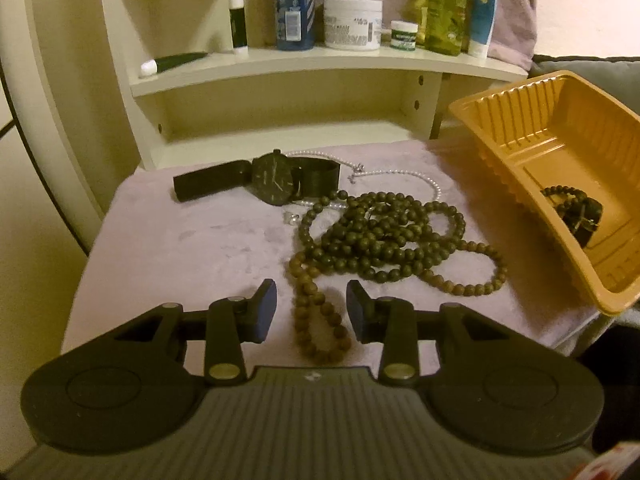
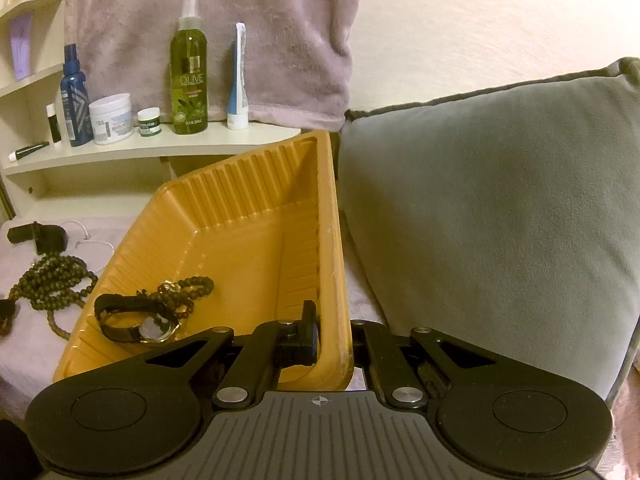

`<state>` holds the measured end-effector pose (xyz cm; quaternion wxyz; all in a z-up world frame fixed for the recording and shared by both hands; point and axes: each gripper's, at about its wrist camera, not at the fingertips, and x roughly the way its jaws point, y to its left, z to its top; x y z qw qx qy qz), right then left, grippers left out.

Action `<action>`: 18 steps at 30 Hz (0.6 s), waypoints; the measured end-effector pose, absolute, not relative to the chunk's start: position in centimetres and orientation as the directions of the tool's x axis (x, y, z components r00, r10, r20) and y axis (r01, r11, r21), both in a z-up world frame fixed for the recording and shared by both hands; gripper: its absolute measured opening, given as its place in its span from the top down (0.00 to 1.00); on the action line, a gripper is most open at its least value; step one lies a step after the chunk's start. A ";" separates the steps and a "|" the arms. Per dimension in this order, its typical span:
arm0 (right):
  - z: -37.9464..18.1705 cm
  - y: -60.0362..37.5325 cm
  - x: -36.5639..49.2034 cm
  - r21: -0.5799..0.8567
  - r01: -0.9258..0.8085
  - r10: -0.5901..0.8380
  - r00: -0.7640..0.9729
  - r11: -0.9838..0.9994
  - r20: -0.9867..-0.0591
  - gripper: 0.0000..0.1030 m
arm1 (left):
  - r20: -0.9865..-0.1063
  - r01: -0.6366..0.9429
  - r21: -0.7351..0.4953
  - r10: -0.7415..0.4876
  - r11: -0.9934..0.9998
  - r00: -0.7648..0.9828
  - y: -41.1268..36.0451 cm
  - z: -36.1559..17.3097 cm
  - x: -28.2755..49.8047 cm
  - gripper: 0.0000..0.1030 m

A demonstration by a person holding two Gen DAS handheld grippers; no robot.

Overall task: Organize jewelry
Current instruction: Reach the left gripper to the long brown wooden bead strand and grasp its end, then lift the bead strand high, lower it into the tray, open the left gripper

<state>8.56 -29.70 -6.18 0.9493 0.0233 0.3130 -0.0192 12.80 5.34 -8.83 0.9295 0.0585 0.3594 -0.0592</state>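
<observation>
While the right wrist view alone shows the grey cushion point(image 2: 500, 216) pressed against the tilted orange tray point(image 2: 240, 216), whose side wall the right gripper point(image 2: 334, 340) pinches between its closed fingers, it also reveals a gold-faced watch point(image 2: 136, 322) lying inside with a small bead bracelet point(image 2: 188, 286). Only the left wrist view shows the left gripper point(image 1: 311, 310) spread open astride the brown bead strand point(image 1: 316, 320), with the dark bead necklace point(image 1: 384, 236) and black watch point(image 1: 272, 180) beyond on the lilac cloth point(image 1: 180, 248).
</observation>
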 end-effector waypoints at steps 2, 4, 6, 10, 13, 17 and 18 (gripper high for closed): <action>-6.2 -29.7 8.6 0.032 0.052 -0.022 0.803 0.998 -0.595 0.96 | -0.681 0.143 0.064 -0.061 0.988 0.729 5.4 -9.2 13.1 0.77; -6.2 -29.7 8.6 0.031 0.051 -0.023 0.803 0.998 -0.595 0.96 | -0.683 0.142 0.056 -0.066 0.988 0.727 5.6 -9.4 13.2 0.82; -6.2 -29.7 8.6 0.032 0.051 -0.022 0.803 0.998 -0.595 0.96 | -0.686 0.144 0.061 -0.063 0.988 0.725 5.7 -9.3 13.2 0.88; -6.2 -29.8 8.6 0.031 0.052 -0.023 0.803 0.998 -0.596 0.96 | -0.675 0.136 0.077 -0.049 0.988 0.736 6.5 -8.5 12.7 0.94; -6.2 -29.9 8.7 0.031 0.052 -0.023 0.803 0.998 -0.596 0.96 | -0.657 0.130 0.103 -0.030 0.986 0.753 7.1 -7.6 12.5 0.94; -6.2 -29.9 8.7 0.030 0.051 -0.023 0.804 0.998 -0.594 0.96 | -0.620 0.117 0.140 -0.006 0.983 0.784 7.9 -6.3 12.3 0.94; -6.2 -29.9 8.7 0.030 0.050 -0.023 0.805 0.998 -0.593 0.96 | -0.613 0.115 0.143 -0.003 0.983 0.790 8.0 -6.0 12.4 0.94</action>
